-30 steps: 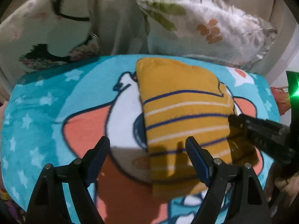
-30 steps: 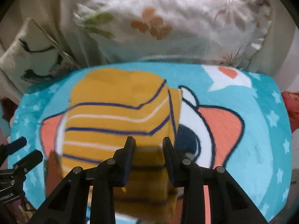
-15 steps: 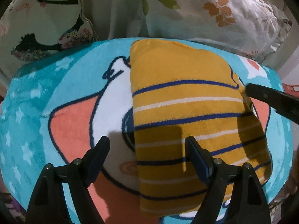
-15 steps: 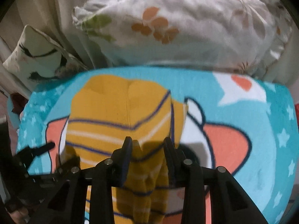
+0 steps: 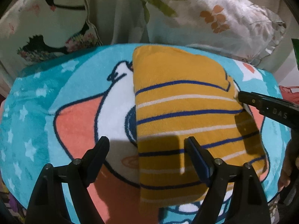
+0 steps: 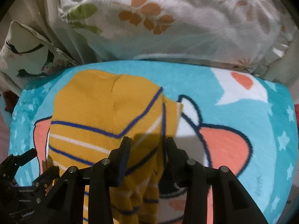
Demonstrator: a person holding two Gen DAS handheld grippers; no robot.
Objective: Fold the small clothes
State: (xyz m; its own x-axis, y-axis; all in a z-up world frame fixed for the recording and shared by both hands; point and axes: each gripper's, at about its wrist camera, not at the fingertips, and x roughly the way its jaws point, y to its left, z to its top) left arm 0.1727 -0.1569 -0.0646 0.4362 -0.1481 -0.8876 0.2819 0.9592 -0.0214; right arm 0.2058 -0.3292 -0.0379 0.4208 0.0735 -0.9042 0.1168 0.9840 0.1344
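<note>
A folded mustard-yellow garment (image 5: 183,115) with navy and white stripes lies on a teal cartoon blanket (image 5: 37,97). My left gripper (image 5: 147,149) is open and empty, hovering over the garment's near left edge. My right gripper (image 6: 147,147) is shut on the garment's (image 6: 104,112) right edge, with cloth bunched between its fingers and hanging below them. In the left wrist view the right gripper (image 5: 241,98) comes in from the right at the garment's far right corner. The left gripper's fingers (image 6: 29,153) show at the lower left of the right wrist view.
A white floral pillow (image 6: 177,22) lies behind the blanket (image 6: 261,130). A cream cushion (image 5: 46,28) with black bird prints stands at the back left. A curtain hangs between them. A red item (image 5: 289,93) lies past the blanket's right edge.
The right gripper has lifted the garment's right edge, and cloth now bunches and hangs between its fingers. The left gripper has stayed open and drawn slightly closer over the garment.
</note>
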